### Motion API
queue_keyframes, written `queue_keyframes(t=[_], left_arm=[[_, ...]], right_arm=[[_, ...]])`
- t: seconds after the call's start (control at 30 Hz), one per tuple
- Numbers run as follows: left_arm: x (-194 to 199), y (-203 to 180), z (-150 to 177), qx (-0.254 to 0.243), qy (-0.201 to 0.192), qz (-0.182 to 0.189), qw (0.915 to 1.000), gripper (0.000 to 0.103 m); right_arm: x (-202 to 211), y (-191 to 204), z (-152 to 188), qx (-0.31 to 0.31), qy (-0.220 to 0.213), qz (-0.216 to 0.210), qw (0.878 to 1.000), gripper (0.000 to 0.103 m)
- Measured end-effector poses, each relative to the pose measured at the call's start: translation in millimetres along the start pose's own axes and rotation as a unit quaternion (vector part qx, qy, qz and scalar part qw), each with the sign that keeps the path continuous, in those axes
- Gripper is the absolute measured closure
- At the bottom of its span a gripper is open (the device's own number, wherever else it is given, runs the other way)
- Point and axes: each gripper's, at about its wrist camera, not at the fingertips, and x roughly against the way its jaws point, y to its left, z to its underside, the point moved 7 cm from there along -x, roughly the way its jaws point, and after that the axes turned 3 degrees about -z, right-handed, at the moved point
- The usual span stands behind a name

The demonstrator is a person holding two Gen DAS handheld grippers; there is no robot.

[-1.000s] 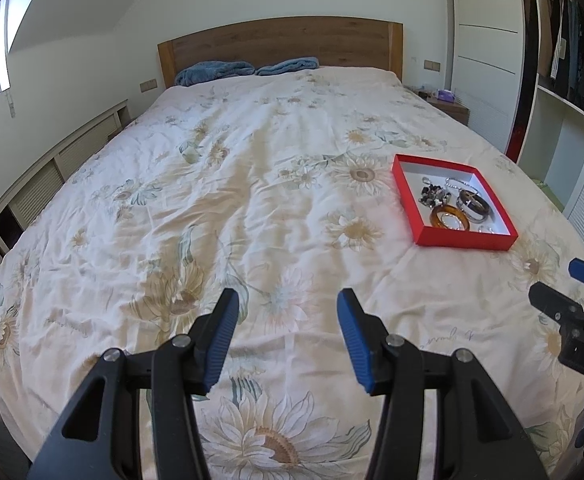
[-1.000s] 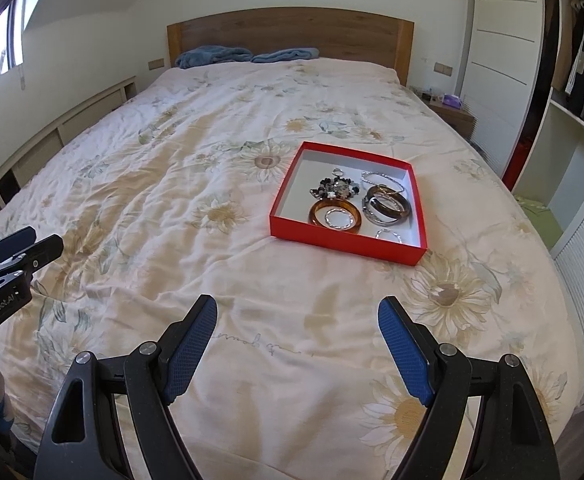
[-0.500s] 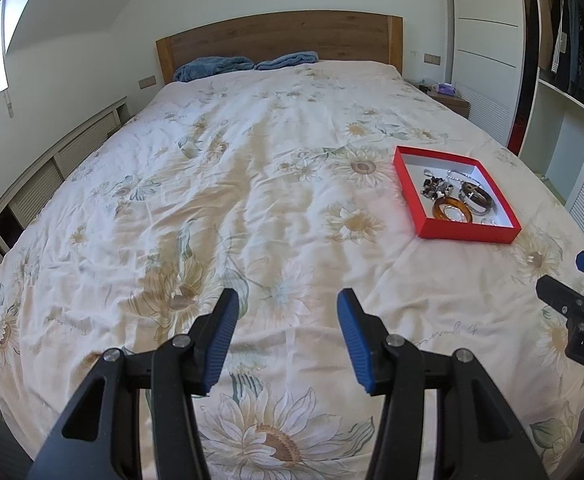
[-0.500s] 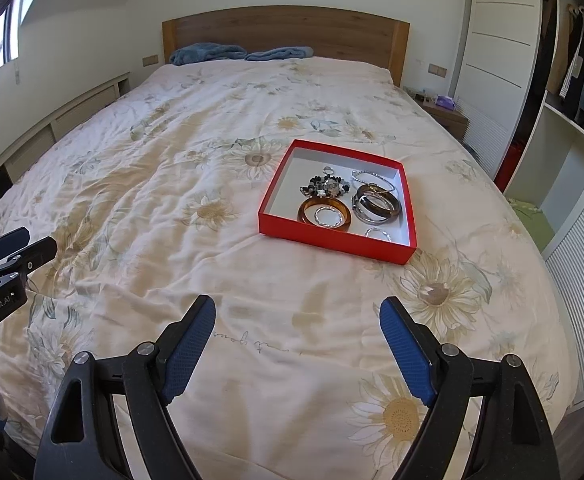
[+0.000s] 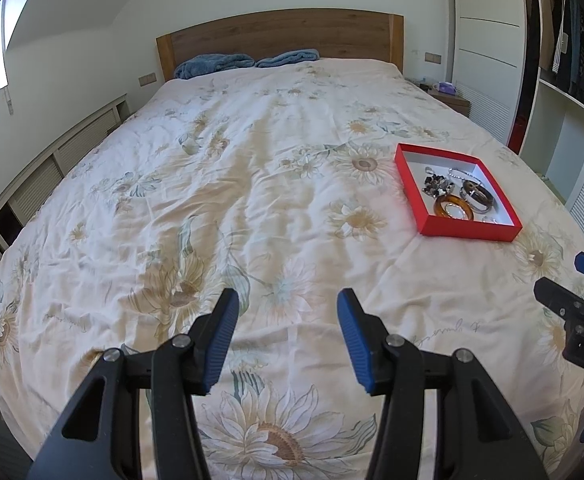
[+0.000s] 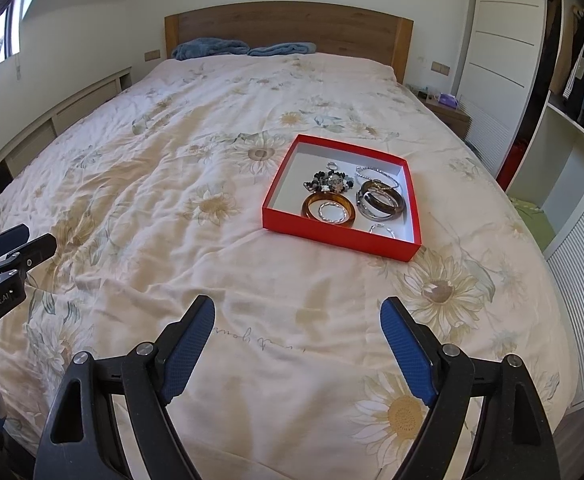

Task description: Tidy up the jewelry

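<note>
- On the flowered bedspread, seen from the left wrist, the red tray sits flat toward the right side of the bed, well apart from the left gripper, whose blue ribbed pads stand spread with nothing between them.
- Its low walls keep the jewelry together on soft, rumpled cloth that would otherwise let small pieces sink into folds, or so I judge.
- At the right edge of this view the right gripper shows only as a black tip with a blue pad; its spread cannot be read from here.
- From the right wrist, the right gripper is parted wide and empty, aimed toward the tray, which lies ahead and slightly right.
- Inside the white-lined tray lie an amber bangle with a twisted silver ring within it, a dark beaded cluster, stacked brown and silver bangles, a silver chain and a small silver hoop.
- All visible pieces are in the tray, none on the quilt; that fits either jewelry already gathered or jewelry waiting to be sorted.
- Hard, glossy rings look easy to pinch; the chain looks limp and slippery.
</note>
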Motion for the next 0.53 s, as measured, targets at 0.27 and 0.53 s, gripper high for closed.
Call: queue_keyframes(t=[0.27, 0.53], left_arm=[[-0.7, 1.5, 2.3, 0.000, 0.001, 0.001, 1.0000, 0.054], [-2.4, 2.5, 6.8, 0.001, 0.004, 0.002, 1.0000, 0.054]], right_arm=[[-2.1, 1.1, 1.6, 0.001, 0.005, 0.002, 1.000, 0.019], [-2.6, 1.9, 1.8, 0.002, 0.007, 0.002, 1.000, 0.018]])
